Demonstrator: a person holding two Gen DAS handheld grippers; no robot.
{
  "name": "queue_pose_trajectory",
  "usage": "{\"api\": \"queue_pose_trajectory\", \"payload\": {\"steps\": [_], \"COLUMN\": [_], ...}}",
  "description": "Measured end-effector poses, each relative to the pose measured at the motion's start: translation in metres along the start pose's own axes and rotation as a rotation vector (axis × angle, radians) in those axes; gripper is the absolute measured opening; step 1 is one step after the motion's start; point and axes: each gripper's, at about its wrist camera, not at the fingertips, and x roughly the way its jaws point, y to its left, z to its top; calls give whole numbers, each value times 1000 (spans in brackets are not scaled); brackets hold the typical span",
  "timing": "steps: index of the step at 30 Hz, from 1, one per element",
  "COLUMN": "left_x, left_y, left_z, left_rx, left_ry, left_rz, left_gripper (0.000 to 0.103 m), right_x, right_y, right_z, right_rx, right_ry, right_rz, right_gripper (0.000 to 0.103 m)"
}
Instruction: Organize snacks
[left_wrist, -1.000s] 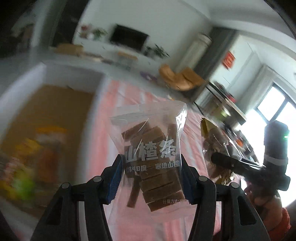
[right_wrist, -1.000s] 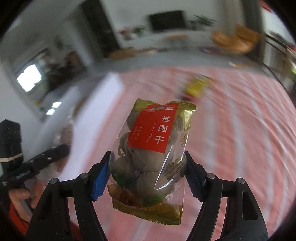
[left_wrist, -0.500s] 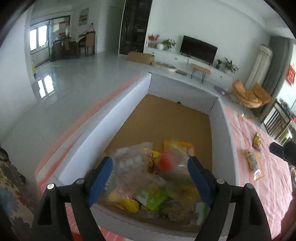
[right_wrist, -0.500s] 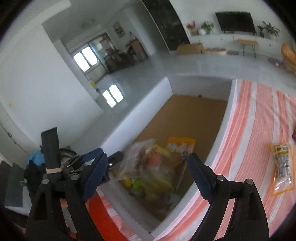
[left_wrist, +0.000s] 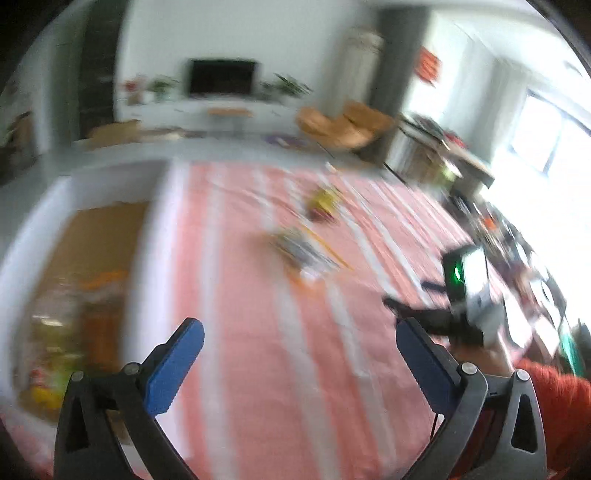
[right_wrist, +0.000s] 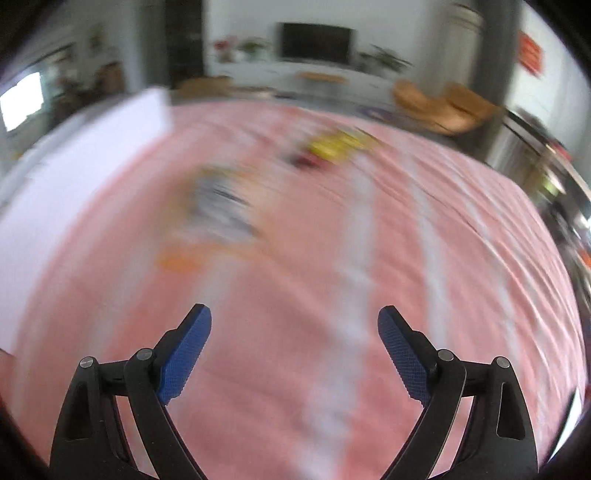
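Note:
Both views are blurred by motion. My left gripper (left_wrist: 300, 334) hangs over the pink striped cloth (left_wrist: 258, 350) with its jaws opening wide and nothing between them. The white box (left_wrist: 155, 258) with a brown floor lies at the left, several snack packs (left_wrist: 62, 332) heaped inside. Two packs lie on the cloth ahead: a clear one with orange edges (left_wrist: 303, 254) and a yellow one (left_wrist: 323, 203) beyond it. My right gripper (right_wrist: 294, 319) also has its jaws opening, empty, facing the same clear pack (right_wrist: 218, 210) and yellow pack (right_wrist: 336, 146). The right gripper's body (left_wrist: 443, 317) shows in the left wrist view.
The box's white wall (right_wrist: 74, 177) runs along the left in the right wrist view. A person's orange sleeve (left_wrist: 554, 398) is at the lower right of the left wrist view. Beyond the cloth stand a TV unit (left_wrist: 221, 79), orange chairs (left_wrist: 343, 125) and a cluttered table (left_wrist: 443, 147).
A second ago each gripper held a snack pack; half a second ago both stood empty over the box. Now both have swung right, over the striped cloth, jaws wider.

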Motion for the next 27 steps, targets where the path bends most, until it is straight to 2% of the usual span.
{"api": "queue_pose_trajectory", "payload": {"steps": [3,5,7,9,13,16,27], "left_x": [67,107,132,154,171,177,179], "left_y": [-23,-21,-12,-5,14,24,29], "left_z": [-12,-23,-25,-25,-28,-27,-25], "left_rx": [52,58,51,32,22,-14,-31], "left_ry": [119,182,201,196,166,119,116], "left_rz": [29,99,154,217,305,306,300], "left_gripper": [103,103,102,102,103,103,103], "right_x": [9,11,12,14,10,8,5], "right_y": [-41,-55,-69,-77,-77,-79,-80], "right_z": [-21,-32,-33,-31,-36,-42,-45], "right_rx": [69,100,161,201,202,211,211], "right_ry": [22,31,18,20,35,36,35], "right_rz": [-62,-77,-38,-47,-57,-65,-64], "right_gripper": [93,94,94,94,96,97,97]}}
